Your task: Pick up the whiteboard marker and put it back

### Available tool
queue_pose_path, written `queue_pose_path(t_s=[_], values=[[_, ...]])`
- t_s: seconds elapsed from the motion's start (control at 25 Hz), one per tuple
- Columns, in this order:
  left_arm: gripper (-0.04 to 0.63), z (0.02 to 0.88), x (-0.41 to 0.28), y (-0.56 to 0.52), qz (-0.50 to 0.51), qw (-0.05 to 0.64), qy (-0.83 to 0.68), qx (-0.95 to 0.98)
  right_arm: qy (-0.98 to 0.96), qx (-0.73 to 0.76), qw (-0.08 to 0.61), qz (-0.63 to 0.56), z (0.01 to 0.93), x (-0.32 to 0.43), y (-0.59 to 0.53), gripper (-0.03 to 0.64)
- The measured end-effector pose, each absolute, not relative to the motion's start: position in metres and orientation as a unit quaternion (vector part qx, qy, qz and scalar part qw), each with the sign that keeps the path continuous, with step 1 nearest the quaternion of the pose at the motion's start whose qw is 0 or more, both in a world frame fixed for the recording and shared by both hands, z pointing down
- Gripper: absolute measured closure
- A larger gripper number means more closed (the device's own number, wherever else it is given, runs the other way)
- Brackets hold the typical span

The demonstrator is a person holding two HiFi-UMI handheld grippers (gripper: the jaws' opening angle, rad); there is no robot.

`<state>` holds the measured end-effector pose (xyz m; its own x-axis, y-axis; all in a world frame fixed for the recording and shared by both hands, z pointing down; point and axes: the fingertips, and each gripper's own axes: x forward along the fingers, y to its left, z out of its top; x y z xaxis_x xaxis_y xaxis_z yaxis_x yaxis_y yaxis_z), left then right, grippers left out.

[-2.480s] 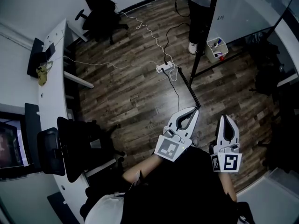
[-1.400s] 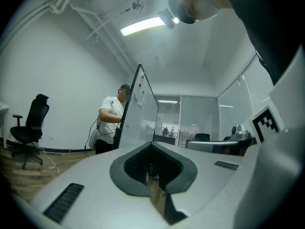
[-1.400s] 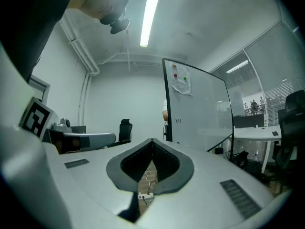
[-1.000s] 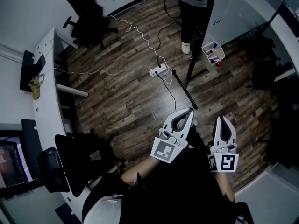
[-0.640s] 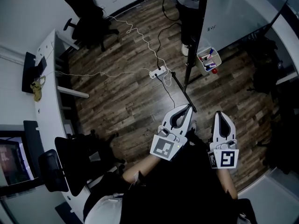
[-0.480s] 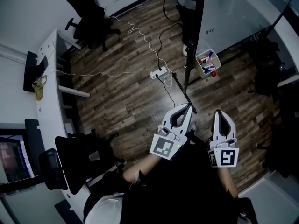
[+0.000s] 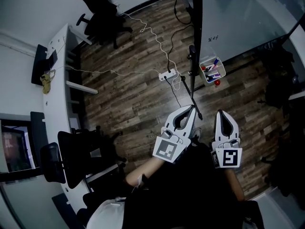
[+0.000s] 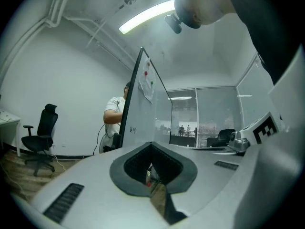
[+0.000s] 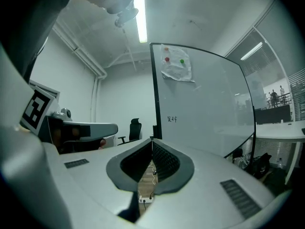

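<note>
head view: the coloured whiteboard markers (image 7: 212, 67) sit in a small white plastic basket (image 7: 204, 75) by the black whiteboard stand (image 7: 196, 32), well ahead of both tongs. the left gripper (image 7: 191, 108) and right gripper (image 7: 220, 113) hang above the wooden floor (image 7: 133, 97), jaws pressed together on nothing.

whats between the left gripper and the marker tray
In the head view, the whiteboard stand's black floor leg and a thin cable cross the wood floor between the left gripper and the marker tray.
</note>
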<state>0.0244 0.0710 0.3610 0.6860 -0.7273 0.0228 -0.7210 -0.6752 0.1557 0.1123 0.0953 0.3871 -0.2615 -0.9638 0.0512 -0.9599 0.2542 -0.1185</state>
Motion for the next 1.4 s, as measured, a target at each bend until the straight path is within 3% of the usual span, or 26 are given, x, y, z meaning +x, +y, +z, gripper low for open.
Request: queue_pose_path(t_s=[1.4], values=[[0.595,0.379,0.019,-0.020,-0.021,0.086,-0.374,0.923,0.779,-0.621,-0.032,-0.083,0.433,0.098,-0.008,0.600]])
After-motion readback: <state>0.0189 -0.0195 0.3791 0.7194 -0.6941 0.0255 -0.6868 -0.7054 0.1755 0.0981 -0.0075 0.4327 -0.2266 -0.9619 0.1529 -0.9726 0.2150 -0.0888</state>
